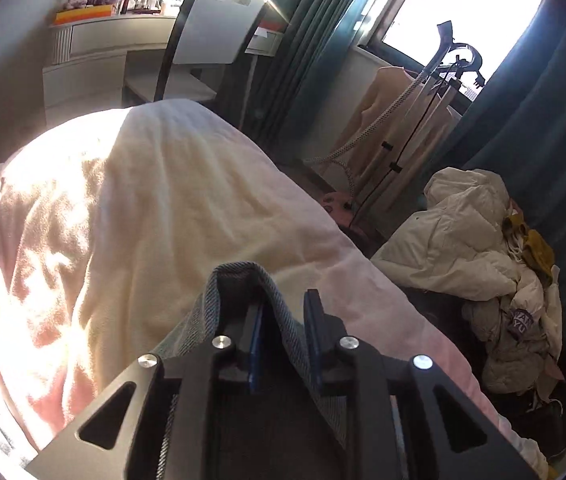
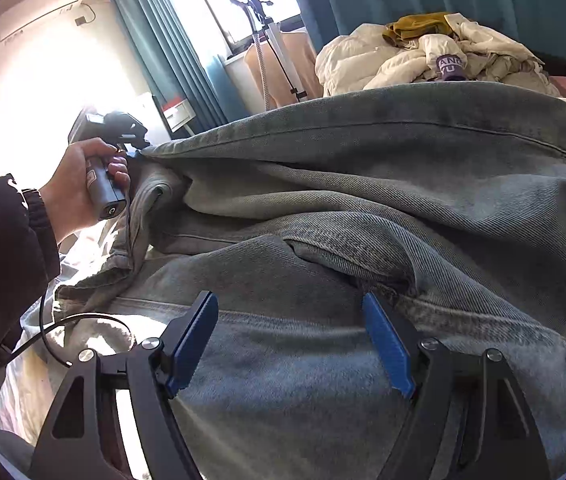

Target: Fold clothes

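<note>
Jeans (image 2: 363, 208) are lying across the bed (image 1: 131, 200), spread in thick folds, one edge being lifted at the end farthest from the right gripper. Judgement: heavy denim, stiff at seams and waistband, soft enough to drape, not slippery; it is likely sagging under its own weight when raised by one point. Best hold is probably at a doubled hem or seam, where the cloth is thick and will not slide out.

Left gripper (image 1: 283, 312) is standing partly open, jaws a narrow gap apart, with a fold of the jeans (image 1: 243, 280) draped between and over the pads (image 1: 313, 320). The pads are not visibly pressing on it (grip looks slack). A hand (image 2: 71, 184) is carrying this tool beside the jeans' raised edge.

Right gripper (image 2: 291, 340) is hovering wide open over the near part of the jeans, pads (image 2: 387, 344) apart, gripping nothing; contact with the cloth cannot be told.
</note>
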Tool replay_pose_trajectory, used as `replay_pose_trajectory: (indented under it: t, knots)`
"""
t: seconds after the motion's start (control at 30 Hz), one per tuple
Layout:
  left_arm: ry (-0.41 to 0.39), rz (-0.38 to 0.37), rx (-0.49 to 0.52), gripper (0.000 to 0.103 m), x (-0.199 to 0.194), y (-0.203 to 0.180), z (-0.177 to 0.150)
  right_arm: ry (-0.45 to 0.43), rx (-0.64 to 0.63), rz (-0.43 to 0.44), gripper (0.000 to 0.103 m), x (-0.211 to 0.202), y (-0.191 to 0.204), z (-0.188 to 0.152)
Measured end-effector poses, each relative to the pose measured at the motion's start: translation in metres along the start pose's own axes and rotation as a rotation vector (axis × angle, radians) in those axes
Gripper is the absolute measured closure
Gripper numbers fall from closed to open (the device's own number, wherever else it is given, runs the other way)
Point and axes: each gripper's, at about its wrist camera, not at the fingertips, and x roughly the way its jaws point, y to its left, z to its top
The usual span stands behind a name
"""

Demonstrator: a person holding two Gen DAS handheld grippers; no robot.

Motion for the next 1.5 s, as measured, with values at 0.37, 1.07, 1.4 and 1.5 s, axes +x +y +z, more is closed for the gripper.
replay_pose_trajectory:
  t: [0.37, 1.07, 1.4, 1.5]
  knots:
    - [0.035, -0.141, 0.172, 0.035, -0.098, 0.003, -0.011, -0.011, 0.02, 0.008, 0.027, -0.011, -0.003, 0.0]
    - [0.271, 0.149, 0.794, 0.045, -0.135, 0.048, -0.163, -0.049, -0.08, -0.036, 0.027, -0.052, 0.023, -0.007]
    - [0.052, 0.24, 0.643, 0.1, -0.169, 0.06, -0.08, -0.014, -0.092, -0.028, 0.027, -0.039, 0.021, -0.015]
    - [-0.041, 0.283, 0.568, 0.101, -0.183, 0.068, -0.022, -0.015, -0.083, -0.03, 0.027, -0.038, 0.02, -0.016]
